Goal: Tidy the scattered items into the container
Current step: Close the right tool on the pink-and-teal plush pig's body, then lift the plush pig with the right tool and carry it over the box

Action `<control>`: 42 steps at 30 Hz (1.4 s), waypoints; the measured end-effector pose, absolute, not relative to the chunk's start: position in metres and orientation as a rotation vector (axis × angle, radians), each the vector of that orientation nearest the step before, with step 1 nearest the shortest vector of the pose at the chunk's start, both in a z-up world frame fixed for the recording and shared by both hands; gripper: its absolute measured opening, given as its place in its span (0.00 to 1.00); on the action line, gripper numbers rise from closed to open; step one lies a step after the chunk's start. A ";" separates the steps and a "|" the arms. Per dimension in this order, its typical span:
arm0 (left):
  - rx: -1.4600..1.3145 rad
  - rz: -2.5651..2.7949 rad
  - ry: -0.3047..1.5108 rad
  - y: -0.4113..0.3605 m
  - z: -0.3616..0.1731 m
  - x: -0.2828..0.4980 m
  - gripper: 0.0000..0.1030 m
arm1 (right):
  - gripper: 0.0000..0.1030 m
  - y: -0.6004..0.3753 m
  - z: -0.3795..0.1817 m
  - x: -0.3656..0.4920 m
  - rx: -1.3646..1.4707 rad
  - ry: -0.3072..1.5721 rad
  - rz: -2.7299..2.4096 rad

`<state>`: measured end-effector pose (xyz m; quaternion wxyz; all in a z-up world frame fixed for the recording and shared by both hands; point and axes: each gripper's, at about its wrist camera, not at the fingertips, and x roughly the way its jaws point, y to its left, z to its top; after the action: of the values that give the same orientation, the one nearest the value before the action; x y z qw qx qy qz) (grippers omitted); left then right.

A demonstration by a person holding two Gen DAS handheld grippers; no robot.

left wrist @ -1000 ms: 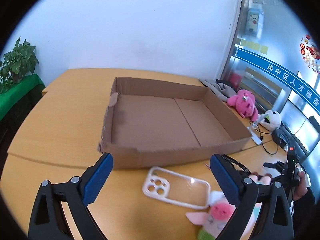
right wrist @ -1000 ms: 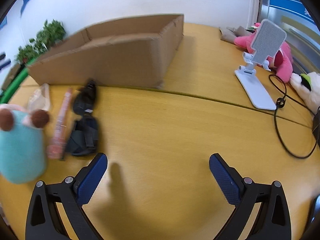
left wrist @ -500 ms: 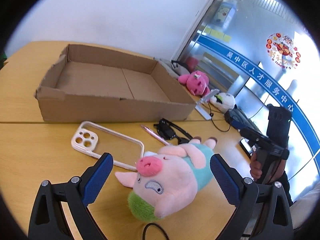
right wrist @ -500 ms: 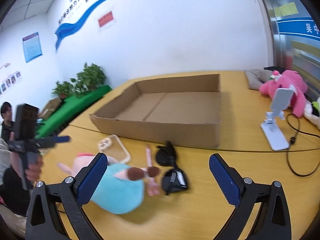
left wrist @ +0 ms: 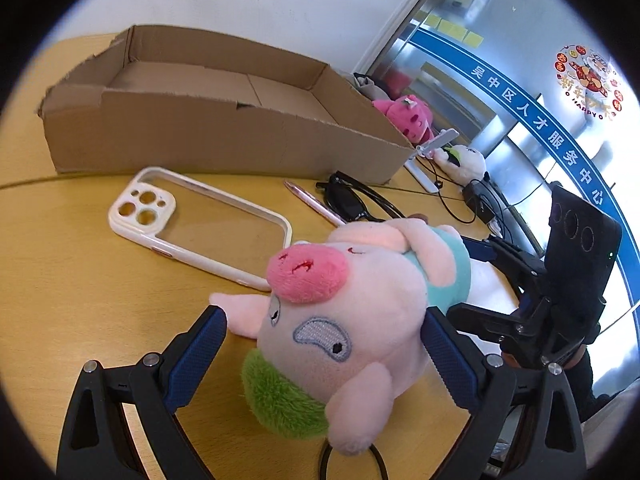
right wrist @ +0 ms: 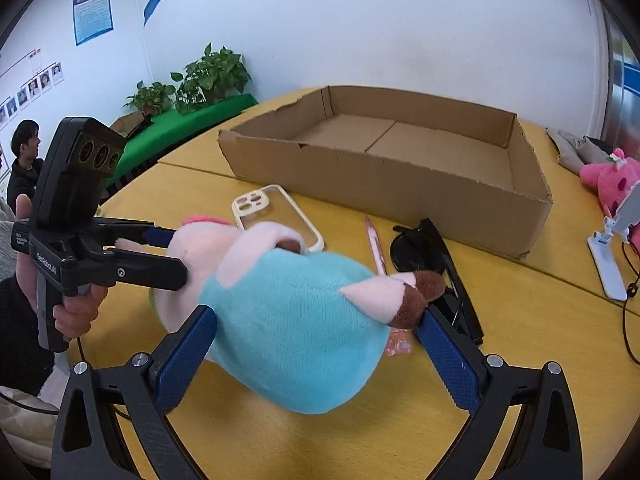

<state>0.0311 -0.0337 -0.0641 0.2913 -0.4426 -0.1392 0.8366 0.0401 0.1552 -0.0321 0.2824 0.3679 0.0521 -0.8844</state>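
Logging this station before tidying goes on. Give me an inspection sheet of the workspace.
Surface: yellow wooden table, with a seam running across it.
Job's things: box, nothing seen inside; pig plush, phone case, pen and sunglasses all lie on the table outside it.
Clutter: pink plush, white plush, phone stand, grey cloth.
Grippers: left gripper open, straddling the pig's head; right gripper open, straddling its body.
Cables: black cable beside the stand.
Surroundings: white wall, plants, a seated person.
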 end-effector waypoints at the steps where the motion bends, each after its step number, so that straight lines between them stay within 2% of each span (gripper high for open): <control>1: -1.199 2.204 -0.391 -0.034 -0.067 0.029 0.93 | 0.99 0.155 -0.034 0.039 0.990 0.132 -2.369; 3: -1.221 2.163 -0.424 -0.033 -0.071 0.028 0.89 | 0.99 0.153 -0.035 0.039 0.992 0.134 -2.378; 5: -1.215 2.123 -0.463 -0.035 -0.072 0.027 0.79 | 0.96 0.154 -0.038 0.036 1.004 0.102 -2.377; 8: -1.216 2.130 -0.455 -0.034 -0.070 0.029 0.75 | 0.89 0.157 -0.040 0.034 1.021 0.029 -2.362; 13: -1.208 2.143 -0.464 -0.032 -0.065 0.034 0.69 | 0.82 0.155 -0.038 0.038 1.019 0.017 -2.359; 16: -1.182 2.169 -0.444 -0.033 -0.056 0.039 0.68 | 0.76 0.154 -0.031 0.048 0.964 0.044 -2.370; 20: -1.121 2.194 -0.439 -0.038 -0.036 0.043 0.68 | 0.73 0.157 -0.013 0.056 0.874 0.016 -2.382; 42: -0.852 2.319 -0.237 -0.049 0.052 -0.006 0.66 | 0.64 0.143 0.064 0.016 0.648 0.019 -2.489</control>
<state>-0.0059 -0.0494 0.0523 0.3239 -0.3248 -0.0904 0.8840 0.0155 0.1432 0.0642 0.2809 0.2419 0.0073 -0.9287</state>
